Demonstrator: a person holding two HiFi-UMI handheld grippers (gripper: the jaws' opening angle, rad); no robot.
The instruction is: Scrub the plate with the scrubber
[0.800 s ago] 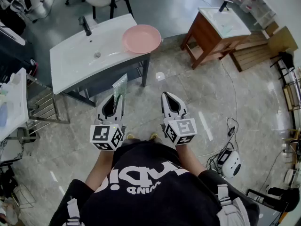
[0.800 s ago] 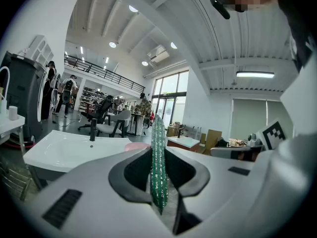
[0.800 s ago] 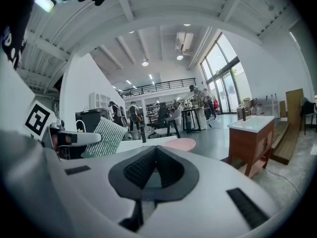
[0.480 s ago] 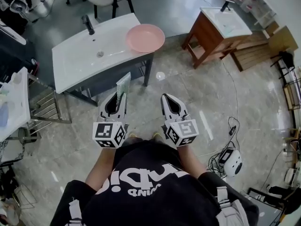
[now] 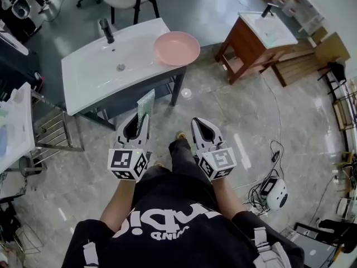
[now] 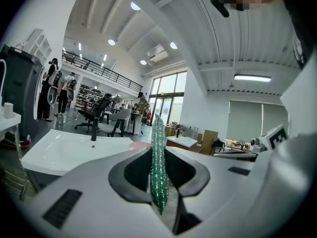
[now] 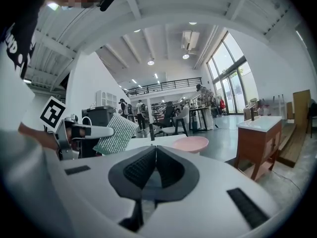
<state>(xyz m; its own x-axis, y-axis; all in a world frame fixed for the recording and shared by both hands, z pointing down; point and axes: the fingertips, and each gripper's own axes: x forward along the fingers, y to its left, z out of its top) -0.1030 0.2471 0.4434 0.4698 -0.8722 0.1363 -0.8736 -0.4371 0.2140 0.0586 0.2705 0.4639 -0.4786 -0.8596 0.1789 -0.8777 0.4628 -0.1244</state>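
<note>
Nearest you, both tongs are held out over the floor, short of the counter's front edge and not yet over it. Your left tongs are clamped on the scrubber, a thin green mesh sheet standing on edge between the pads, its free end pointing at the counter's front. Your right tongs are closed tip to tip with nothing between them, level with the left pair and just as far short of the counter. Beyond them, the pink plate lies flat on the counter's right end, its rim slightly past the corner, with nothing touching it and well apart from the scrubber. At the counter's far edge stands the dark faucet. By my reading you are only at the start: the scrubber is in hand, which is the one part done, and no scrubbing has begun. What is left is to close in on the counter, bring the scrubber down onto the plate, perhaps steady the plate with your empty right tongs, and scrub its surface.
</note>
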